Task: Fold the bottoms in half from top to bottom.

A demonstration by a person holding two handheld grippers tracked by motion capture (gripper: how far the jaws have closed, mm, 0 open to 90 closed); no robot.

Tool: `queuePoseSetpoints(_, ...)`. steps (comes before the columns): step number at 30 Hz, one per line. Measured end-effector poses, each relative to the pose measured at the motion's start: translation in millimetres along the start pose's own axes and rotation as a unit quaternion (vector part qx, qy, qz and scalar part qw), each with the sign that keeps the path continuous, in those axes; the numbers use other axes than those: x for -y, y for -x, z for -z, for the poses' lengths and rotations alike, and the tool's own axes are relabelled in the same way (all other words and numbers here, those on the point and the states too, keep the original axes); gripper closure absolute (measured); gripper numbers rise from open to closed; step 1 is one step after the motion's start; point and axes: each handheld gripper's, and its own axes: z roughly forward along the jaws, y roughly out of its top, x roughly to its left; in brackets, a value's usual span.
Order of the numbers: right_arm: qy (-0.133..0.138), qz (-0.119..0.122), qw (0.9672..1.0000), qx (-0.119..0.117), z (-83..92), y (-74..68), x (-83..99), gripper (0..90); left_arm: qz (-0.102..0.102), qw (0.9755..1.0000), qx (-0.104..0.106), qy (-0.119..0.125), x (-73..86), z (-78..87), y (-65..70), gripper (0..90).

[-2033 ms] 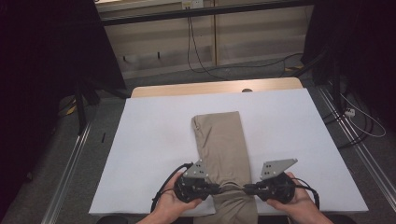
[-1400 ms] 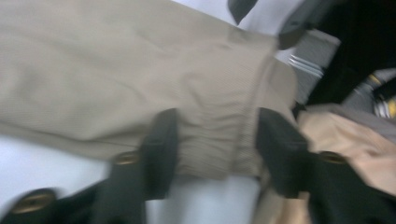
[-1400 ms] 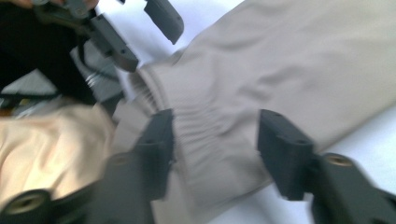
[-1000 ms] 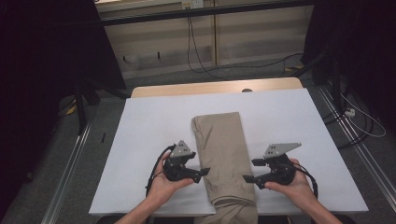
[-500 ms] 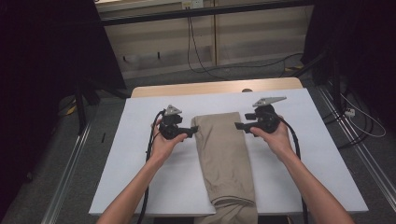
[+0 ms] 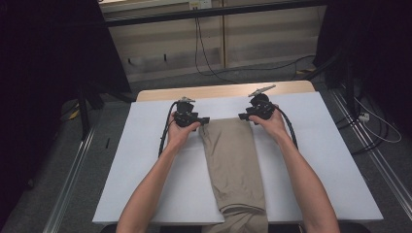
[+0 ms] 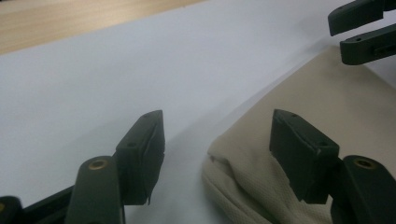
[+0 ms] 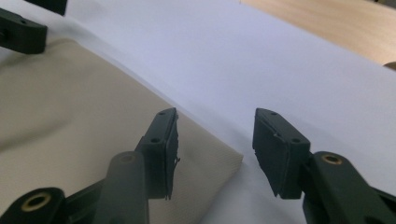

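Note:
A folded beige cloth (image 6: 233, 160) lies lengthwise on the white table cover (image 6: 145, 145), and its near end hangs over the front edge. My left gripper (image 6: 205, 120) is at the cloth's far left corner, my right gripper (image 6: 242, 116) at its far right corner. In the left gripper view the gripper (image 7: 219, 116) is open, with the cloth's rumpled corner (image 7: 243, 172) between the jaws, untouched by the pads. In the right gripper view the gripper (image 8: 217, 112) is open over the flat corner (image 8: 219, 158). Both pairs of jaws have just been closing.
A strip of bare wooden tabletop (image 6: 218, 91) shows beyond the white cover. Cables (image 6: 204, 43) run over the floor behind the table, and metal rails (image 6: 73, 194) flank it on both sides. White cover lies free to the left and right of the cloth.
Both hands have moved from the near end of the cloth to its far end. The jaws of both grippers stand narrower than before. The cloth has not moved.

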Motion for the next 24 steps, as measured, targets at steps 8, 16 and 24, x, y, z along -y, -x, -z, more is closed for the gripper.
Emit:
queuePoseSetpoints(8,-0.012,0.007,0.9999,0.000,-15.3,-3.3,3.2,47.9,0.001,0.9998,-0.004,-0.021,7.7,-6.8,-6.1,32.4)
queuePoseSetpoints(16,-0.037,0.010,0.9982,-0.046,-8.7,-5.5,4.5,74.0,-0.034,0.9984,0.012,-0.043,8.2,-7.9,11.8,32.9)
queuePoseSetpoints(24,-0.046,0.007,0.9971,-0.060,-2.1,-10.3,4.6,85.6,0.010,0.9986,0.044,-0.028,18.7,3.1,14.1,82.1)
